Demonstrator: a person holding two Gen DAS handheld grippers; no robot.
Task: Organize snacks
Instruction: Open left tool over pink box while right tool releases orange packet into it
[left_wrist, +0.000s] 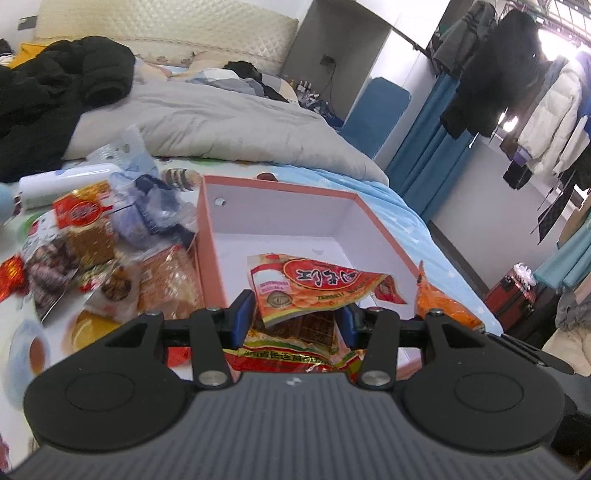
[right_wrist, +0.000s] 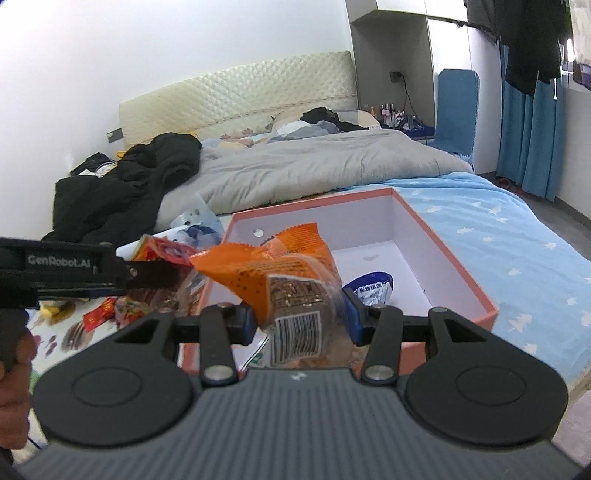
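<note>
A pink box (left_wrist: 210, 192) with a white inside lies open on the bed. My left gripper (left_wrist: 295, 317) is shut on a red and orange snack packet (left_wrist: 314, 284), held over the box's near end. In the right wrist view, my right gripper (right_wrist: 301, 317) is shut on an orange packet with a barcode (right_wrist: 273, 280) above the near rim of the pink box (right_wrist: 458, 258). A blue and white packet (right_wrist: 373, 286) lies inside the box. The left gripper's black body (right_wrist: 59, 264) reaches in from the left with its red packet (right_wrist: 162, 249). The orange packet (left_wrist: 439, 299) also shows at the right of the left wrist view.
Several loose snack packets (left_wrist: 92, 251) are piled left of the box on a printed cloth. A grey duvet (left_wrist: 229, 125) and a black coat (left_wrist: 48, 96) lie behind. The bed's edge (left_wrist: 454, 266) drops off at the right, beyond it a red suitcase (left_wrist: 509, 295). A hand (right_wrist: 11, 369) shows at lower left.
</note>
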